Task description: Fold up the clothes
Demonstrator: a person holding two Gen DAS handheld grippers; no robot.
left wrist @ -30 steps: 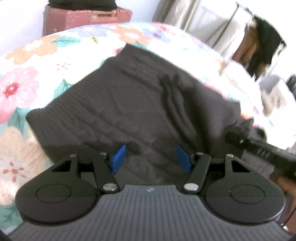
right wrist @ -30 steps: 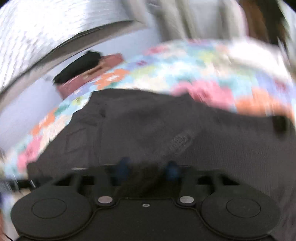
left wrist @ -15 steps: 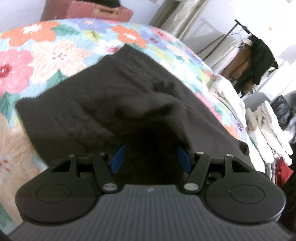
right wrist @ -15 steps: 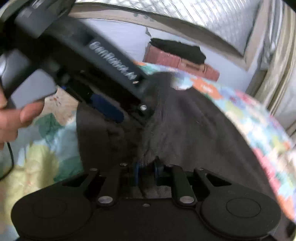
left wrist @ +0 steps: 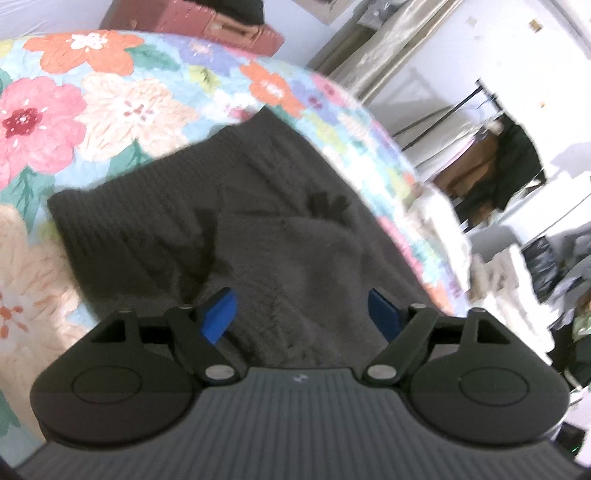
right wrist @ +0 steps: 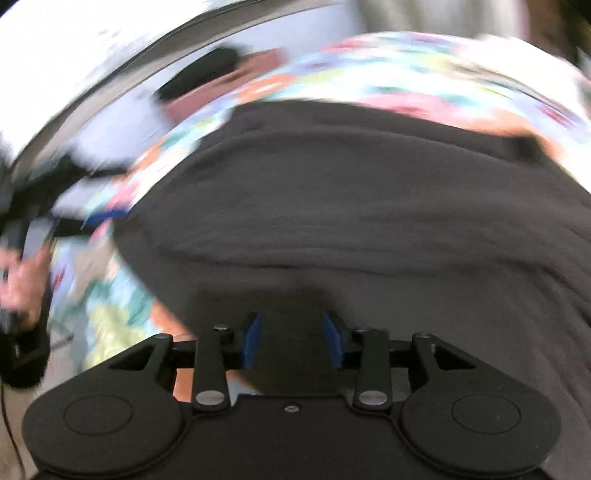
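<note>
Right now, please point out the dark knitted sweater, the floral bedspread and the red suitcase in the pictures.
dark knitted sweater (left wrist: pixel 295 236): left wrist view, on the raised fold in its middle.
floral bedspread (left wrist: pixel 122 110): left wrist view, on a pale peach flower beyond the sweater.
red suitcase (left wrist: pixel 192 22): left wrist view, on its side behind the bed.

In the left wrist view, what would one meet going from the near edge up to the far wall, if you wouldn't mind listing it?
Left gripper with its blue fingers wide apart → dark knitted sweater lying on the bed → floral bedspread → reddish-brown suitcase by the wall.
</note>
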